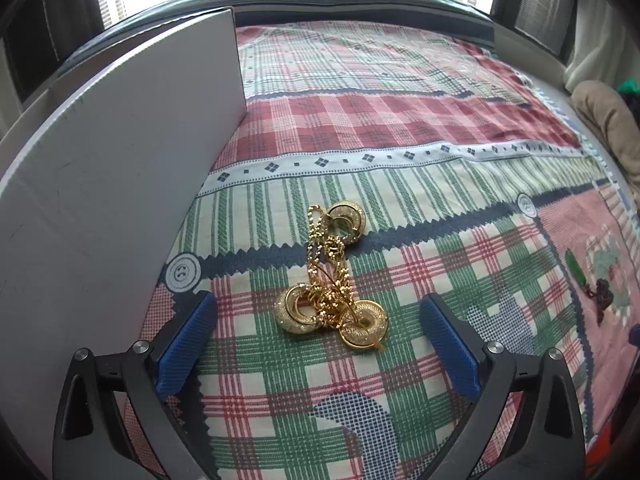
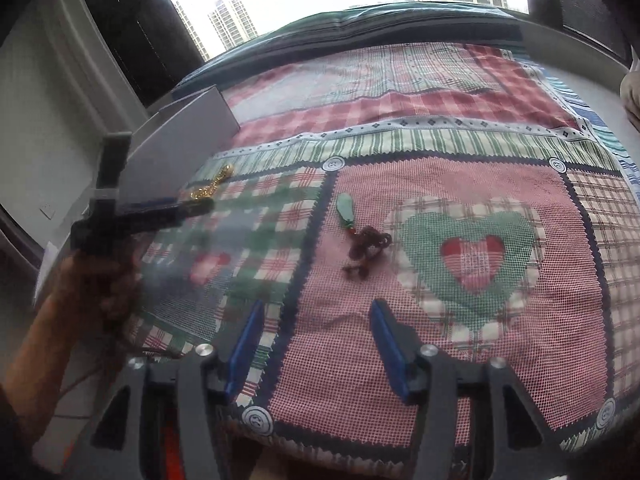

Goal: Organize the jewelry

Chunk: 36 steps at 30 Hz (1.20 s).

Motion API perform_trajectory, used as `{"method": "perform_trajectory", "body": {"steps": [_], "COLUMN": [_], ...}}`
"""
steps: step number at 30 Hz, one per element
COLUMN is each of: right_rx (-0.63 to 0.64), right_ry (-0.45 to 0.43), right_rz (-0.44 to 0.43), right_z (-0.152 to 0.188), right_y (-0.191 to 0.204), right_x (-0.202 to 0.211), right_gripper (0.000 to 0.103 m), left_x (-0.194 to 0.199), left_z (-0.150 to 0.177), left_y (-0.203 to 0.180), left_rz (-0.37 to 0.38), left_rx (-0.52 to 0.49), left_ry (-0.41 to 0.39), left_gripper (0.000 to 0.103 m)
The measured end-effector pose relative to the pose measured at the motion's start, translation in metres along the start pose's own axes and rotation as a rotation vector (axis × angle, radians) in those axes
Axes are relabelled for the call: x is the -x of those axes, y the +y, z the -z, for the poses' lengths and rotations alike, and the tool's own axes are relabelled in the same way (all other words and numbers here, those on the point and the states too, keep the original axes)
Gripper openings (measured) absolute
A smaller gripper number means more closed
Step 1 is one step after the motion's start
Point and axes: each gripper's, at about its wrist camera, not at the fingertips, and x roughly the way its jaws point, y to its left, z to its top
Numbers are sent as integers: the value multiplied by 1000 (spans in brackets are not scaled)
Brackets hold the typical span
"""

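A tangle of gold chain and three gold hoop earrings [image 1: 328, 280] lies on the patchwork bedsheet [image 1: 400, 120]. My left gripper [image 1: 318, 302] stands open just above it, with one blue pad on each side of the near hoops and neither touching them. In the right wrist view a green pendant [image 2: 345, 210] on a dark brown bead cord [image 2: 368, 248] lies ahead of my right gripper [image 2: 317, 306]. That gripper is open, with only cloth between its pads. The gold pile [image 2: 212, 186] shows at the left, partly hidden by the blurred left gripper and the hand [image 2: 100, 280] holding it.
A white box wall [image 1: 120, 160] stands upright at the left, close to the gold pile. A beige cushion [image 1: 612, 128] lies at the bed's right edge. The green pendant [image 1: 576, 270] is far right of the left gripper. A window with towers lies beyond the bed.
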Motion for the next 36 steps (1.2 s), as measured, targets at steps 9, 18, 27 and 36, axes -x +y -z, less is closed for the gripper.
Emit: {"method": "perform_trajectory", "body": {"steps": [9, 18, 27, 36], "right_rx": [-27, -19, 41, 166], "right_ry": [-22, -60, -32, 95], "right_rz": [64, 84, 99, 113], "right_z": [15, -8, -26, -41], "right_y": [-11, -14, -19, -21], "right_x": [20, 28, 19, -41], "right_gripper": [56, 56, 56, 56], "left_x": [43, 73, 115, 143], "left_z": [2, 10, 13, 20], "left_y": [11, 50, 56, 62], "left_rz": [118, 265, 310, 330], "left_rx": [57, 270, 303, 336], "left_ry": [-20, -54, -126, -162], "left_gripper": [8, 7, 7, 7]}}
